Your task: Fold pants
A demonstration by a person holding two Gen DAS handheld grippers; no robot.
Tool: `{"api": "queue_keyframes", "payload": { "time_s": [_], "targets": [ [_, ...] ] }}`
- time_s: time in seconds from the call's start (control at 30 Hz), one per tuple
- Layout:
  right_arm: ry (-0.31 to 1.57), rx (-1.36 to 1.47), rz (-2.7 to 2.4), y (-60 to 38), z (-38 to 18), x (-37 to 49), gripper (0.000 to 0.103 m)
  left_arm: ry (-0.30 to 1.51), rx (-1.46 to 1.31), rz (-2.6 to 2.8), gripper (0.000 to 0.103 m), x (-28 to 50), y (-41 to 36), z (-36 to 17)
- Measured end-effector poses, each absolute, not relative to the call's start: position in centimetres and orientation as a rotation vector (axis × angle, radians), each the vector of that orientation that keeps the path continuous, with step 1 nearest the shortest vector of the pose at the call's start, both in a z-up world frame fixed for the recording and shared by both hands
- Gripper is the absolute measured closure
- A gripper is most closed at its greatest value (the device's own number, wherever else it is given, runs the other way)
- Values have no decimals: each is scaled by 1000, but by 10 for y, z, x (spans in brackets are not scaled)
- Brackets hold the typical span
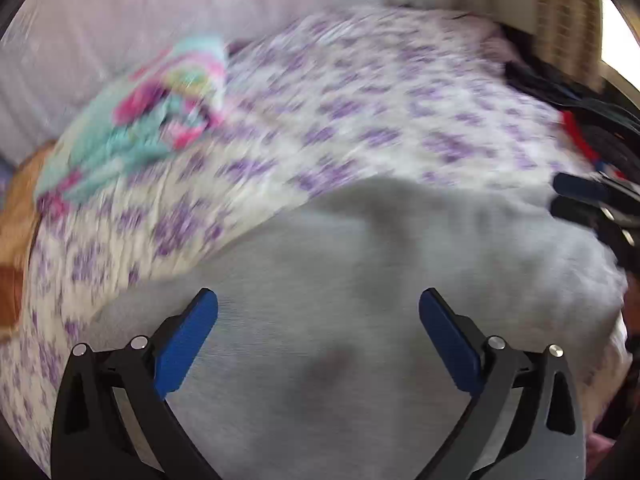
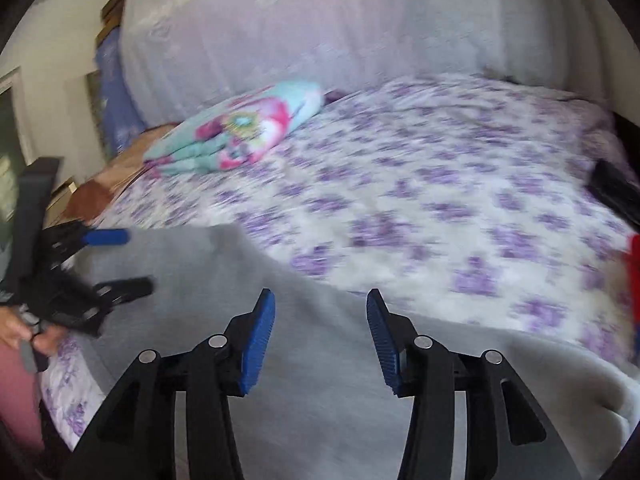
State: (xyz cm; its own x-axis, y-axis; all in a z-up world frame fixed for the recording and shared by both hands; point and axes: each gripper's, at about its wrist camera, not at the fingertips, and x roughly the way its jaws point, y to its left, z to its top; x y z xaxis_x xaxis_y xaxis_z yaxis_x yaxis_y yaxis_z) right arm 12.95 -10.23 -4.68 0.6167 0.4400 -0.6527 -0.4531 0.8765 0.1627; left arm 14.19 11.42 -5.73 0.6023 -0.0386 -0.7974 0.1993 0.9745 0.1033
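The grey pants (image 1: 360,280) lie spread on the bed's purple-flowered sheet (image 1: 320,120); they also show in the right wrist view (image 2: 304,360). My left gripper (image 1: 318,304) is open above the grey cloth, holding nothing. It also shows in the right wrist view (image 2: 128,258) at the left, over the pants' far left corner. My right gripper (image 2: 320,308) is open above the pants near their upper edge, empty. It appears in the left wrist view (image 1: 568,196) at the right edge. Both views are motion-blurred.
A folded turquoise and pink cloth (image 2: 240,132) lies at the bed's far left. A pale covered headboard or cushion (image 2: 320,32) stands behind. Dark and red items (image 1: 580,120) lie at the bed's right edge. The sheet (image 2: 440,200) stretches right of the pants.
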Motion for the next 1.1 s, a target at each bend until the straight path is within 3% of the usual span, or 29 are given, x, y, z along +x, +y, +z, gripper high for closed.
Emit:
{"api": "queue_keyframes", "payload": {
  "time_s": [0.17,0.43,0.57,0.7,0.8,0.93,1.1],
  "targets": [
    [860,-153,459,-90,-85,137,55,965,68,-181,14,137,158,-72],
    [871,-116,270,-181,-84,102,55,943,144,-143,14,88,188,-73],
    [817,-172,130,-189,-68,73,51,931,166,-74,15,70,194,-61],
    [758,-161,326,-162,-63,30,44,873,173,-60,7,46,186,-50],
    [763,-282,309,-153,-90,11,41,932,165,-28,5,38,190,-76],
    [783,-190,343,-176,-84,1,40,916,10,-65,4,17,213,-80],
    [780,-150,349,-189,-68,0,40,905,27,-38,4,2,221,-57]
  ]
}}
